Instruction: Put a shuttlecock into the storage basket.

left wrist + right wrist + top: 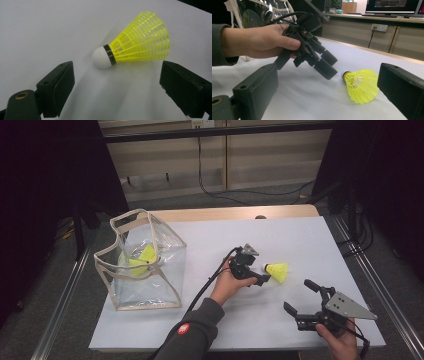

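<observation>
A yellow shuttlecock [277, 271] with a white cork tip lies on its side on the white table [240, 320]. My left gripper [259, 270] is open and tilted down just left of it. In the left gripper view the shuttlecock [135, 50] rests a little beyond the two wide-apart jaws of that gripper [120, 85], cork toward me, untouched. My right gripper [301, 297] stands open near the front right, apart from the shuttlecock [361, 85], and its view shows the left gripper [325, 63] held by a hand.
A clear plastic bag [170, 270] with beige trim stands open at the table's left, holding yellow shuttlecocks [141, 260]. A black cable [205, 287] trails from the left gripper along the forearm. Metal rails run along both table sides.
</observation>
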`<state>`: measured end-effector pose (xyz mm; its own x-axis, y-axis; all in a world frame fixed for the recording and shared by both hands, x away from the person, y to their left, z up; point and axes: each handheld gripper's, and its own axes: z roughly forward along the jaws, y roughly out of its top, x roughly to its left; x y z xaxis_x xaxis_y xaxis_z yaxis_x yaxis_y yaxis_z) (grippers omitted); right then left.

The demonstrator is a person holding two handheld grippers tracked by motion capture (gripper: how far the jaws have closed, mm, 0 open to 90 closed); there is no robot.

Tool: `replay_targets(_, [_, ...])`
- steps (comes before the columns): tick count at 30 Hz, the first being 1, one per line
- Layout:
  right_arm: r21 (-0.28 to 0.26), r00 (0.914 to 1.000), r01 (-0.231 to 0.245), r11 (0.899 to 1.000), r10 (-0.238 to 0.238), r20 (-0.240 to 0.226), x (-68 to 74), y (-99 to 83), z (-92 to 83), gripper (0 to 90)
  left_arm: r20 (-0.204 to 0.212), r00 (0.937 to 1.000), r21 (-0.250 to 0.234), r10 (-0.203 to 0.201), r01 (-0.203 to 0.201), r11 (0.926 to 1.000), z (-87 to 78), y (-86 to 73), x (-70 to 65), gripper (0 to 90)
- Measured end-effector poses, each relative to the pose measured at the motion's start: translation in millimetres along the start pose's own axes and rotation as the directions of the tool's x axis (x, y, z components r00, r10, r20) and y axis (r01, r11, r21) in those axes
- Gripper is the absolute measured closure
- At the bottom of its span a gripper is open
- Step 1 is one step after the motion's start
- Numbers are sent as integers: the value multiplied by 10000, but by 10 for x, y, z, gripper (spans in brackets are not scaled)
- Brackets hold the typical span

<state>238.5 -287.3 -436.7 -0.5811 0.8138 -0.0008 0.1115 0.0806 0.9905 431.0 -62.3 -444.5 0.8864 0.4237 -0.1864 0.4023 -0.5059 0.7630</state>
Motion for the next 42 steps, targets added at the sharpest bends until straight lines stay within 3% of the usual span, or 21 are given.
replay_targets(6, [-3, 10000, -27, 10000, 27, 20, -7, 0, -8, 32, -112, 9999, 5, 14, -14, 10000, 52, 13, 17, 138])
replay_targets(13, [-11, 10000, -33, 10000, 33, 69, -18, -3, -12, 32, -82, 9994, 67, 335, -335, 9994, 101, 26, 6, 172])
replay_targets(17, [-16, 10000, -22, 10000, 22, 63, -19, -2, -11, 32, -109, 9996, 79, 268, -267, 9996, 114, 29, 12, 178])
replay_targets(27, [-5, 10000, -34, 10000, 34, 60, -20, -4, -14, 32, 98, 9994, 148, 325, -327, 9994, 169, 27, 14, 193])
replay_targets(42, [-19, 9999, -107, 9999, 107, 18, -20, -5, -20, 32, 333, 9968, 249, 721, -729, 9970, 267, 49, -2, 216])
